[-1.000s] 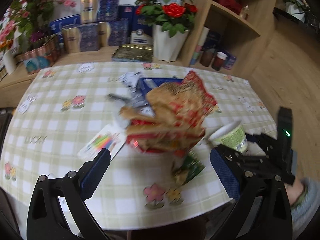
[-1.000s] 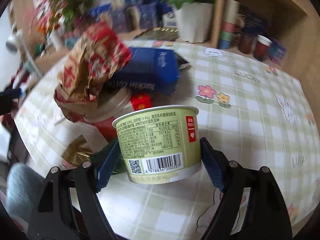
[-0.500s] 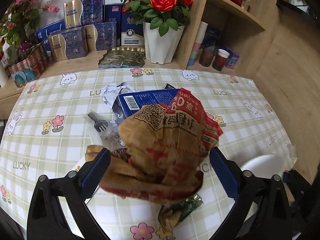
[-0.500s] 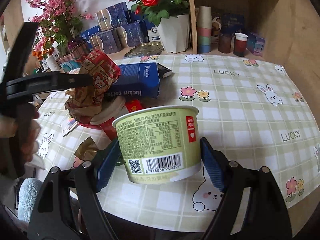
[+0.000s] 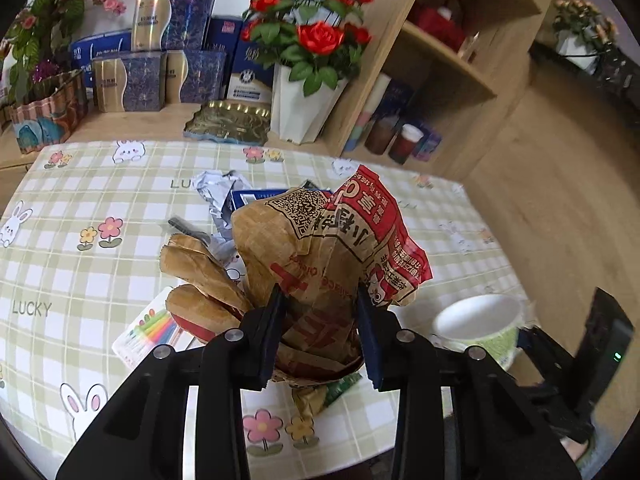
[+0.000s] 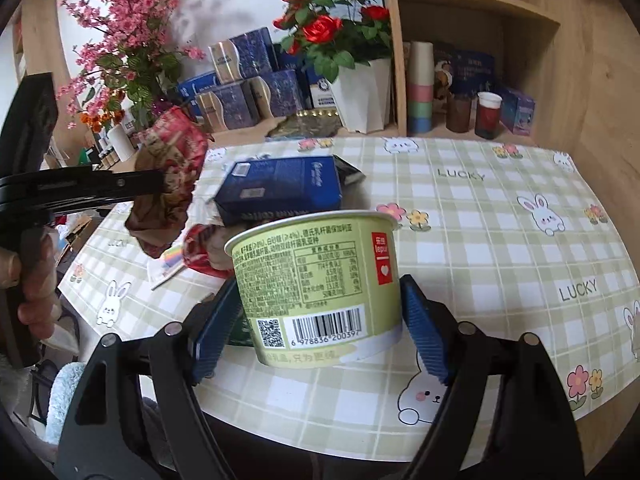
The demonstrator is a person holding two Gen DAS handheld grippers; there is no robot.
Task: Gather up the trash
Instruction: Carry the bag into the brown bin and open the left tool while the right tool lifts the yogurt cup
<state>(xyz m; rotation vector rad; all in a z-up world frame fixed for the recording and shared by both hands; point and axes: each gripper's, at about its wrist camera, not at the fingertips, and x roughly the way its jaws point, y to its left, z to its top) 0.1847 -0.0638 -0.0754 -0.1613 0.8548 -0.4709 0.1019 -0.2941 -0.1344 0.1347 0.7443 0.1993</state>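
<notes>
Trash is partly gathered: nearest, a green paper cup (image 6: 320, 280) is clamped in the right gripper (image 6: 320, 316); a crumpled paper bag (image 5: 320, 264), on which the left gripper (image 5: 320, 328) has just closed, is pinched above the table (image 5: 80, 208). Farther off, a blue box (image 6: 280, 188) and foil wrapper (image 5: 212, 188) remain uncollected.

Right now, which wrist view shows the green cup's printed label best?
The right wrist view: the green cup fills the centre, barcode and text facing the camera, between the right gripper's pads. The left wrist view shows only its white inside and rim, off to the side.
</notes>
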